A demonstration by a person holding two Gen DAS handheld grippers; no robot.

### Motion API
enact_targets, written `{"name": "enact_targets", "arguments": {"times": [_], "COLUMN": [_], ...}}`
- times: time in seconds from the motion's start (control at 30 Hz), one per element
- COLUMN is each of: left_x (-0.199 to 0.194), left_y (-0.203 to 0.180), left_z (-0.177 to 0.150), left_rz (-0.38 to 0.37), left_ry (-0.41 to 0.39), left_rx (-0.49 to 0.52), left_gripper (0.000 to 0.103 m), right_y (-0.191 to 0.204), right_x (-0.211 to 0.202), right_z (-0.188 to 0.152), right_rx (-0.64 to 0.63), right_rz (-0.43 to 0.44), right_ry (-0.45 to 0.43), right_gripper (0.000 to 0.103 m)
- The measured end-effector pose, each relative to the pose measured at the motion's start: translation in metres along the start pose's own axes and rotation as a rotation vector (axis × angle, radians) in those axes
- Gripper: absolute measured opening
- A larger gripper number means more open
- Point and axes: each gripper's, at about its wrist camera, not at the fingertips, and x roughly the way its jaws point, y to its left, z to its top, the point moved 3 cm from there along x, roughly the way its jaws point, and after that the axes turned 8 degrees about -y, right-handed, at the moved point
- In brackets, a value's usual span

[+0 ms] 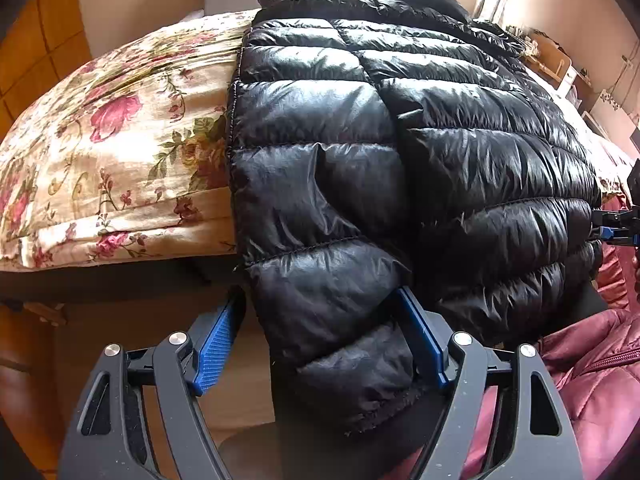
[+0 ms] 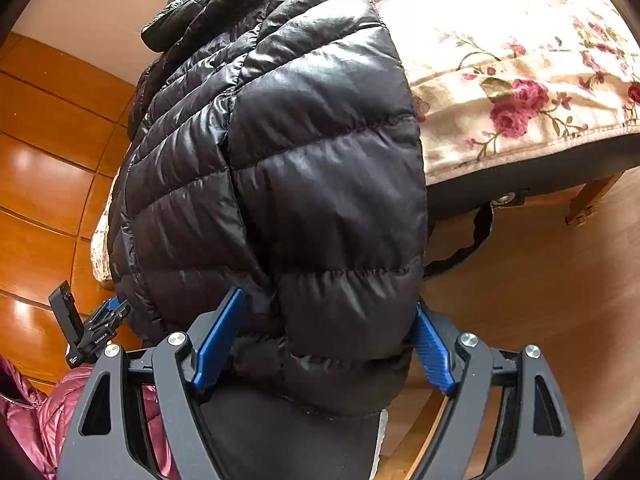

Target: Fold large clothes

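A shiny black quilted puffer jacket (image 1: 400,152) lies on a bed with a floral cover (image 1: 120,140), its hem hanging over the near edge. My left gripper (image 1: 320,340) straddles the jacket's lower left corner. The right pad (image 1: 424,340) touches the fabric and the left pad (image 1: 216,348) stands just clear, so the jaws are open. In the right wrist view my right gripper (image 2: 324,340) straddles the lower right corner of the jacket (image 2: 300,160). Both blue pads lie against the puffy hem without visibly squeezing it. Each gripper shows small at the other view's edge.
The floral bed cover (image 2: 520,60) ends at the mattress edge, with a wooden bed leg (image 2: 592,200) and wooden floor (image 2: 540,320) below. Orange wooden panels (image 2: 48,140) stand to the left. A person's maroon puffer jacket (image 1: 592,380) is close behind the grippers.
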Motion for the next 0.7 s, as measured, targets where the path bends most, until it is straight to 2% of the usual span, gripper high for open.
{"name": "enact_targets", "arguments": {"times": [0.13, 0.23, 0.33, 0.4, 0.43, 0.53, 0.6, 0.7], "left_x": [0.001, 0.002, -0.006, -0.019, -0.028, -0.040, -0.050, -0.053], "left_y": [0.000, 0.002, 0.008, 0.019, 0.029, 0.048, 0.057, 0.057], "left_z": [0.000, -0.001, 0.008, 0.017, 0.023, 0.037, 0.056, 0.090], "left_rz": [0.005, -0.018, 0.000, -0.022, -0.040, -0.051, -0.080, -0.111], "left_ry": [0.000, 0.008, -0.002, -0.026, -0.056, -0.108, -0.184, -0.258], "left_rx": [-0.002, -0.023, -0.033, -0.096, -0.155, -0.245, -0.303, -0.333], "left_gripper": [0.076, 0.076, 0.076, 0.076, 0.076, 0.076, 0.076, 0.076], "right_y": [-0.003, -0.002, 0.004, 0.011, 0.015, 0.027, 0.035, 0.063], "right_x": [-0.008, -0.013, -0.019, -0.035, -0.045, -0.074, -0.086, -0.089], "right_z": [0.000, 0.000, 0.001, 0.008, 0.012, 0.031, 0.050, 0.092], "right_rx": [0.019, 0.017, -0.038, -0.094, -0.128, -0.198, -0.203, -0.226], "right_rz": [0.014, 0.019, -0.034, -0.070, -0.087, -0.140, -0.137, -0.107], "right_ry": [-0.001, -0.008, 0.011, -0.002, -0.016, -0.086, -0.164, -0.291], "right_gripper": [0.082, 0.082, 0.082, 0.082, 0.082, 0.082, 0.080, 0.076]}}
